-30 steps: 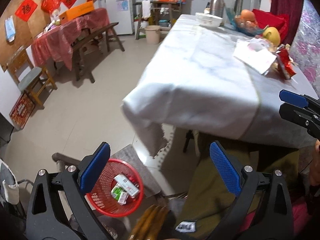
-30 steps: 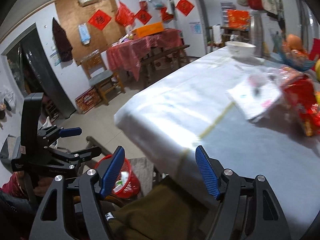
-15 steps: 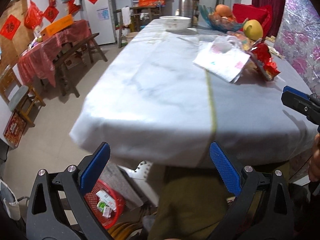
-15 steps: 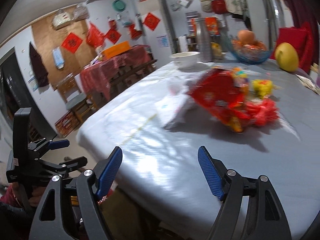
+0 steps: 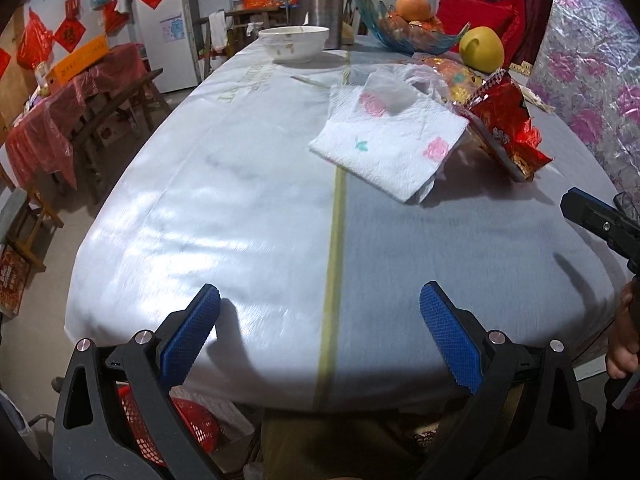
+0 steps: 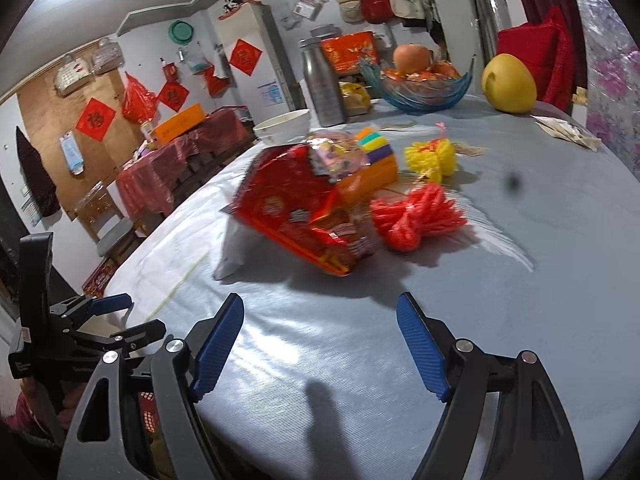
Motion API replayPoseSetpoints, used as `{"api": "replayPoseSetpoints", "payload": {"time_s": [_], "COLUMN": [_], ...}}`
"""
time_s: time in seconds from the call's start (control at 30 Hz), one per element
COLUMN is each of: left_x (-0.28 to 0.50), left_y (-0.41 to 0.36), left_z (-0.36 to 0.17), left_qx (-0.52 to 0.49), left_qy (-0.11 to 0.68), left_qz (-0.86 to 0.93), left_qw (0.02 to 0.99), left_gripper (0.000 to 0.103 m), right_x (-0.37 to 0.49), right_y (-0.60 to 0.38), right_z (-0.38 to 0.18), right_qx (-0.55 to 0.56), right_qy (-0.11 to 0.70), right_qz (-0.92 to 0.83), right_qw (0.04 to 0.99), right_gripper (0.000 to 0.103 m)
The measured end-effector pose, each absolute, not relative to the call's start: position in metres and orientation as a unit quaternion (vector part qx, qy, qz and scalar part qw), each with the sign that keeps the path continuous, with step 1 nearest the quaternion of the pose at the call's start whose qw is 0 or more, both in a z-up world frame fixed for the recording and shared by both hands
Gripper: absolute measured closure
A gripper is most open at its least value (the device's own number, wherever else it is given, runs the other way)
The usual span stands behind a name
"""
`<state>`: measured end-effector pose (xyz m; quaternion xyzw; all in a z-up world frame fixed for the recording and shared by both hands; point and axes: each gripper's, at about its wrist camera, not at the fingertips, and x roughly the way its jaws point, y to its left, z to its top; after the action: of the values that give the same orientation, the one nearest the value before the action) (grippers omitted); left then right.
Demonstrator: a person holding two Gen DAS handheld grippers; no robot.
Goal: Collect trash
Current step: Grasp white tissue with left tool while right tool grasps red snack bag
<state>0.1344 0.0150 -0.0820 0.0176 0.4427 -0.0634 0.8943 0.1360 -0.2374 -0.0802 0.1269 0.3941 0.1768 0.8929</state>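
Both the left gripper (image 5: 320, 336) and the right gripper (image 6: 320, 346) stand with jaws wide apart, holding and touching nothing above the near edge of the table (image 5: 256, 240). Ahead of the left jaws lies a paper napkin (image 5: 388, 148), likely light and limp, best pinched at its raised near corner. Ahead of the right jaws sits a red snack wrapper (image 6: 304, 216), probably crinkly and slippery, best gripped on a crumpled fold.

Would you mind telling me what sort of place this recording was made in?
Most likely a lived-in family dining room. A cloth-covered dining table carries a white bowl and a glass fruit bowl, and red paper decorations hang on the wall.
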Motion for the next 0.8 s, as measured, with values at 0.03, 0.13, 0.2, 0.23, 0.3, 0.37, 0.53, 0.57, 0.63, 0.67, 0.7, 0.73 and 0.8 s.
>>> {"api": "replayPoseSetpoints", "payload": {"time_s": [0.03, 0.13, 0.2, 0.23, 0.3, 0.37, 0.53, 0.57, 0.63, 0.67, 0.7, 0.73, 0.8], "left_x": [0.139, 0.146, 0.151, 0.154, 0.155, 0.158, 0.161, 0.163, 0.163, 0.164, 0.165, 0.167, 0.171], "left_y": [0.013, 0.012, 0.012, 0.012, 0.012, 0.013, 0.014, 0.013, 0.012, 0.011, 0.009, 0.006, -0.001], "left_z": [-0.082, -0.083, -0.084, -0.085, -0.084, -0.084, -0.083, -0.083, -0.082, -0.082, -0.081, -0.081, -0.080], "left_qx": [0.017, 0.014, 0.011, 0.011, 0.008, 0.007, 0.004, 0.003, 0.001, 0.001, 0.001, 0.002, 0.003], "left_qy": [0.442, 0.443, 0.443, 0.443, 0.443, 0.444, 0.447, 0.448, 0.450, 0.451, 0.452, 0.453, 0.454], "left_qz": [-0.066, -0.068, -0.067, -0.066, -0.066, -0.065, -0.063, -0.064, -0.068, -0.072, -0.075, -0.080, -0.089], "left_qw": [0.894, 0.894, 0.894, 0.894, 0.894, 0.894, 0.892, 0.892, 0.890, 0.890, 0.889, 0.888, 0.887], "left_gripper": [0.007, 0.007, 0.007, 0.007, 0.007, 0.007, 0.007, 0.007, 0.007, 0.007, 0.007, 0.007, 0.007], "right_x": [0.135, 0.138, 0.141, 0.145, 0.152, 0.160, 0.175, 0.176, 0.172, 0.169, 0.166, 0.162, 0.157], "right_y": [-0.237, -0.240, -0.239, -0.238, -0.233, -0.227, -0.213, -0.212, -0.214, -0.216, -0.218, -0.220, -0.225], "right_z": [-0.080, -0.081, -0.081, -0.081, -0.081, -0.080, -0.081, -0.082, -0.082, -0.081, -0.080, -0.079, -0.078], "right_qx": [0.125, 0.125, 0.126, 0.123, 0.118, 0.113, 0.085, 0.089, 0.096, 0.096, 0.096, 0.098, 0.100], "right_qy": [0.394, 0.397, 0.399, 0.400, 0.400, 0.399, 0.401, 0.405, 0.397, 0.391, 0.388, 0.385, 0.386], "right_qz": [0.173, 0.169, 0.169, 0.171, 0.173, 0.178, 0.169, 0.176, 0.186, 0.184, 0.184, 0.187, 0.190], "right_qw": [0.894, 0.893, 0.892, 0.892, 0.892, 0.892, 0.896, 0.893, 0.894, 0.897, 0.898, 0.899, 0.897], "right_gripper": [0.025, 0.024, 0.023, 0.023, 0.023, 0.023, 0.058, 0.072, 0.083, 0.083, 0.083, 0.083, 0.083]}}
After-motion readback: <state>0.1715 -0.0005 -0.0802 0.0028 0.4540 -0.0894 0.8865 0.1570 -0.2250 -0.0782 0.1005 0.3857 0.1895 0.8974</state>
